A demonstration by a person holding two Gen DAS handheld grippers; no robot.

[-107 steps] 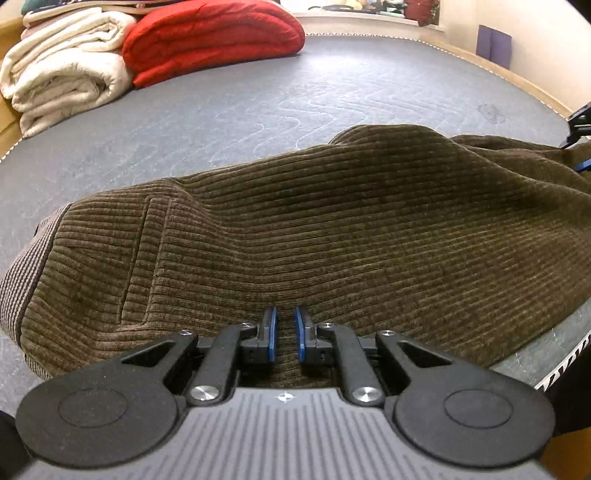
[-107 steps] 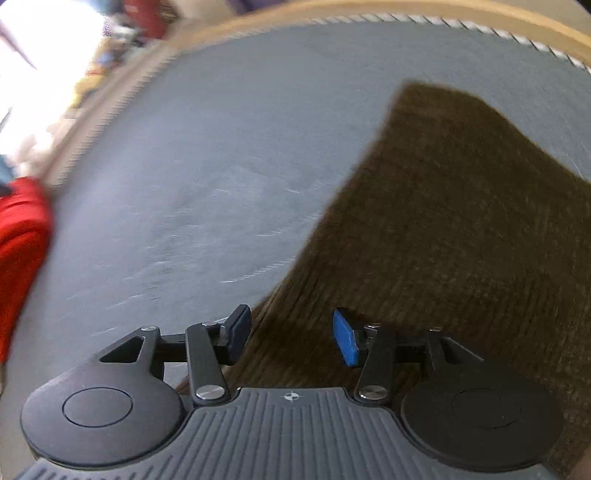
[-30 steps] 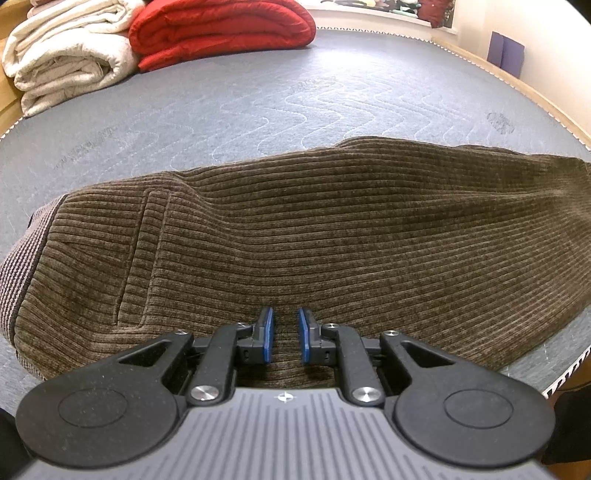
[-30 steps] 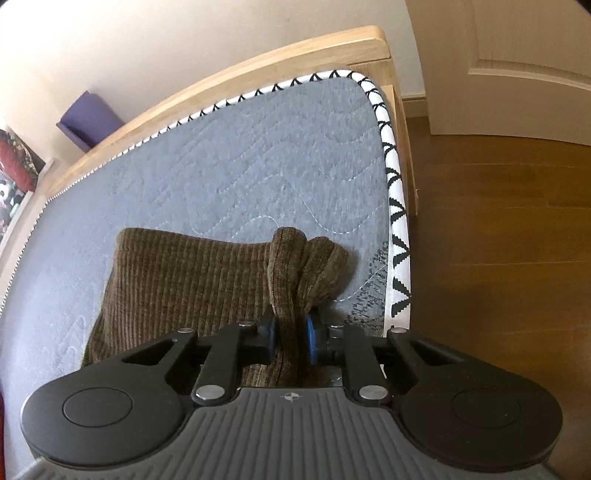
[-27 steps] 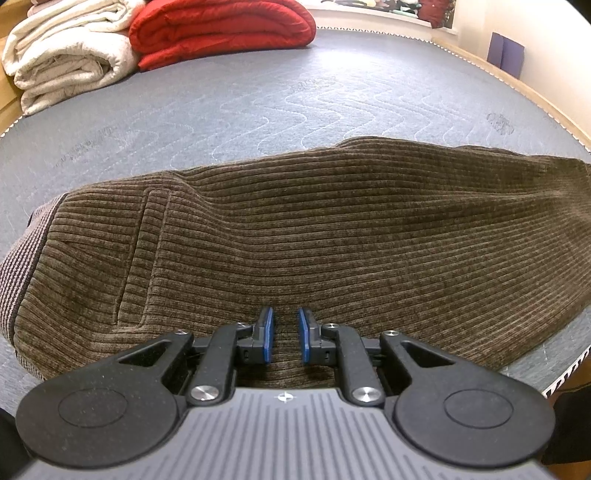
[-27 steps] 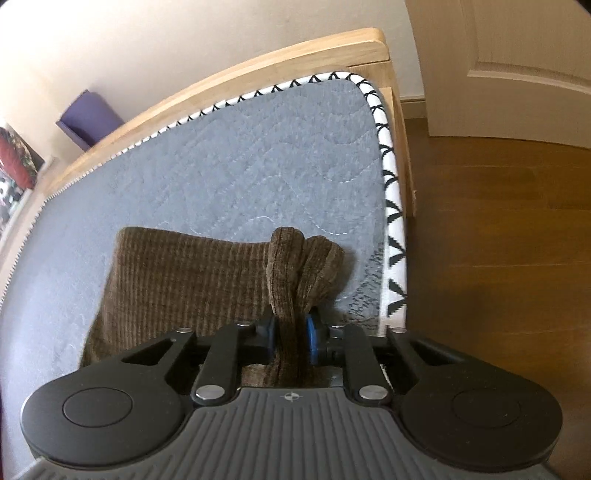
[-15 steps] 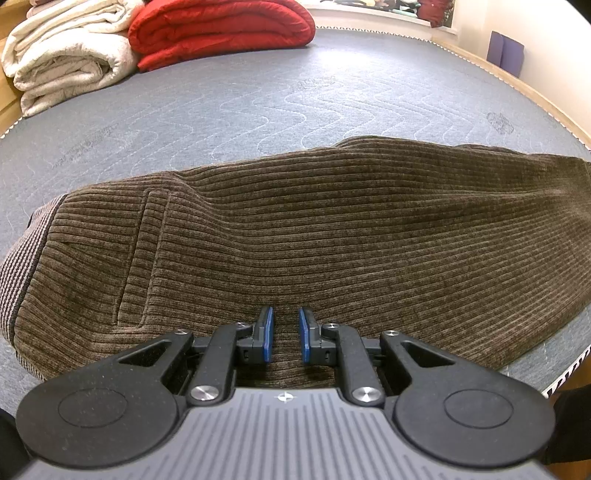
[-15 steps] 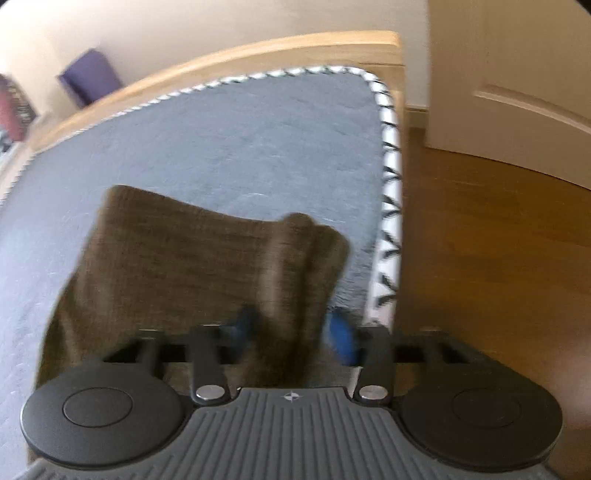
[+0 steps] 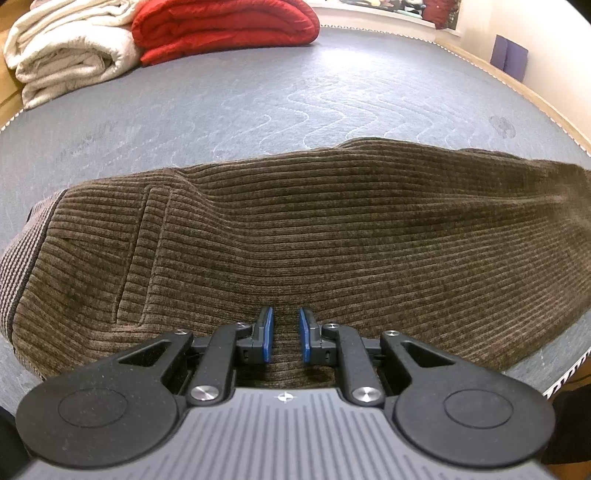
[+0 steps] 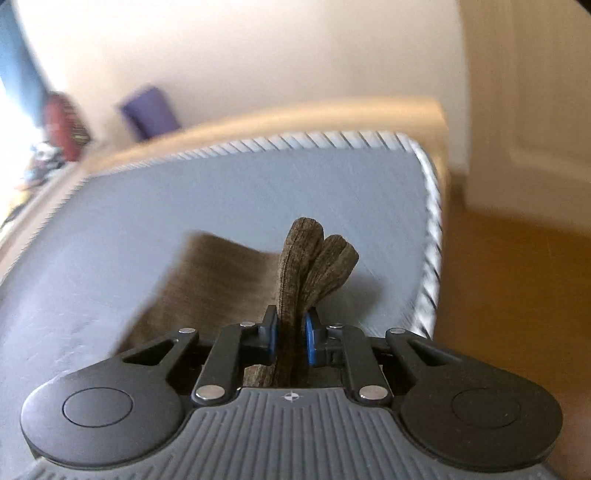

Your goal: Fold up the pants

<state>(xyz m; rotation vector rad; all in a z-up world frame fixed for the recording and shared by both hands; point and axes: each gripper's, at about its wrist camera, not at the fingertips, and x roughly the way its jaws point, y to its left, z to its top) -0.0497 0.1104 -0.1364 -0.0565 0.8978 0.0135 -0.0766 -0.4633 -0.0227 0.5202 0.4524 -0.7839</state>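
Brown corduroy pants (image 9: 332, 240) lie lengthwise across the grey mattress (image 9: 258, 92), waistband at the left. My left gripper (image 9: 285, 334) sits at their near edge, its blue pads close together with the corduroy filling the narrow gap. In the right wrist view, my right gripper (image 10: 290, 332) has its jaws closing on a bunched end of the pants' leg (image 10: 314, 251). The pads press on the bunch, which sticks up in two folds above the mattress (image 10: 258, 192). The rest of the leg trails down to the left.
A folded red blanket (image 9: 221, 22) and a cream one (image 9: 70, 55) lie at the far end. The mattress corner, wooden bed frame (image 10: 258, 114), wood floor (image 10: 517, 295) and a door (image 10: 535, 110) are to the right. A purple object (image 10: 149, 110) leans on the wall.
My right gripper opened briefly, then closed again on the leg end and rose, lifting the cloth off the mattress. The left gripper and the pants under it have not moved.
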